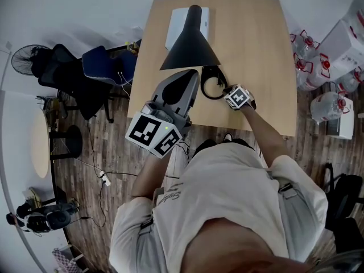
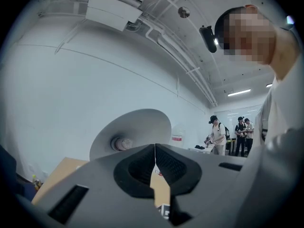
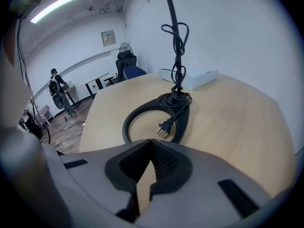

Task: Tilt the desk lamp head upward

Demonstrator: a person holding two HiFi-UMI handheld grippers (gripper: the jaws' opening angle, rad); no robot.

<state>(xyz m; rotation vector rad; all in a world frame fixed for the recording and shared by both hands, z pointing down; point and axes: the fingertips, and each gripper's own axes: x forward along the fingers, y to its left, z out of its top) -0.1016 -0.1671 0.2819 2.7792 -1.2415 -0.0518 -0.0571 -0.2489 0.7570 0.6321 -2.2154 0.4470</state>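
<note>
The desk lamp's black cone head point(image 1: 190, 41) hangs over the wooden table point(image 1: 256, 44), above its black ring base point(image 1: 213, 83). My left gripper point(image 1: 192, 78) is raised just under the cone's rim, jaws shut and empty. In the left gripper view it point(image 2: 155, 148) looks up into the pale inside of the lamp head point(image 2: 142, 125), where the bulb point(image 2: 121, 143) shows. My right gripper point(image 1: 227, 91) sits low on the table beside the ring base, shut on nothing. In the right gripper view it point(image 3: 151, 142) faces the ring base point(image 3: 130, 122), the plug point(image 3: 164, 126) and the cord-wrapped stem point(image 3: 173, 42).
A white box point(image 1: 175, 24) lies at the table's far side behind the lamp. Left of the table stand a blue chair point(image 1: 99, 61) and a fan point(image 1: 25, 58). Water jugs point(image 1: 330, 104) crowd the floor at the right. People point(image 2: 218, 134) stand far off.
</note>
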